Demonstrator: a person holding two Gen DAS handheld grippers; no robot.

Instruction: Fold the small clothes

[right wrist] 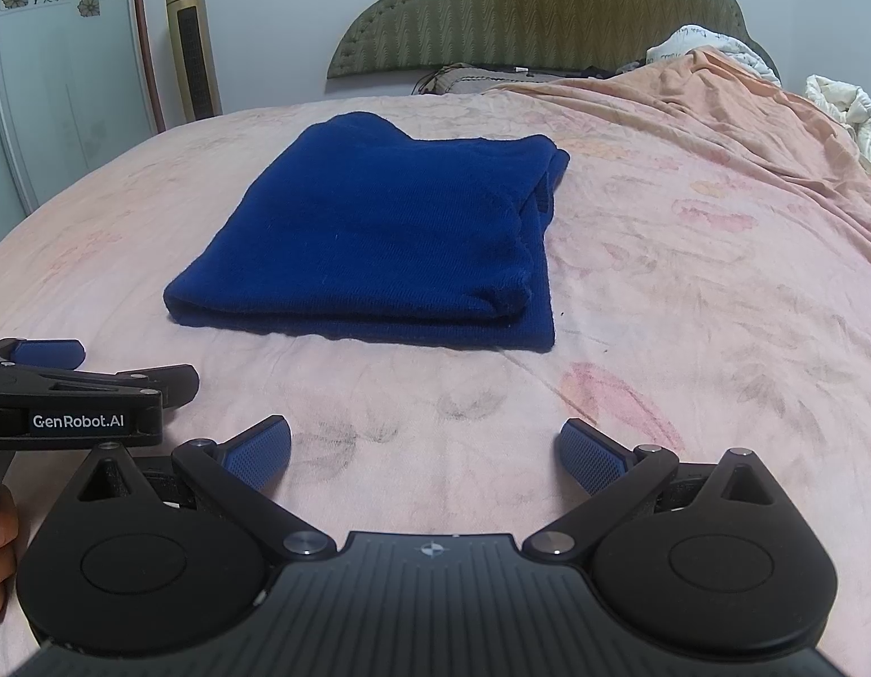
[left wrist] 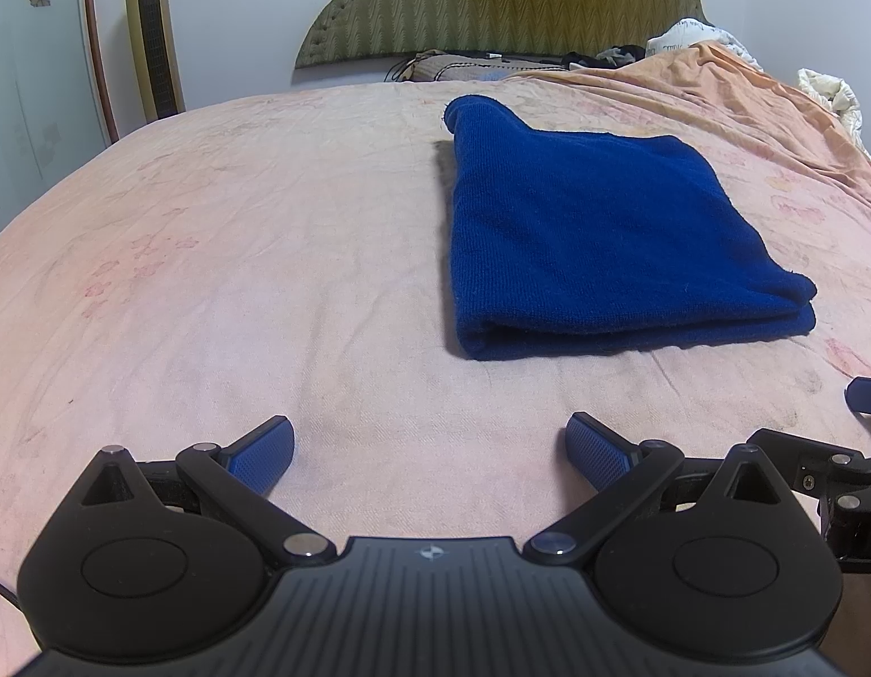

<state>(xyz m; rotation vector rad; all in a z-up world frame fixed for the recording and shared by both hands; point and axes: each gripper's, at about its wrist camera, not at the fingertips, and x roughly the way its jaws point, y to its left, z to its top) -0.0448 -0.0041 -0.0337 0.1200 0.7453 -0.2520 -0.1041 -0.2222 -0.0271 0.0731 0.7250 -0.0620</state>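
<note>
Folded blue garment [left wrist: 599, 237] well beyond both spread jaws.

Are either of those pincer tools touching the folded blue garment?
Apart. Both wrist views show bare pink bedsheet between each open gripper, left gripper and right gripper, and the blue garment.

Deep blue folded garment [left wrist: 599, 237] on faded pink floral bedsheet [left wrist: 238, 259]; olive zigzag-patterned headboard [left wrist: 509, 0]; gold tower fan [left wrist: 153, 39].
</note>
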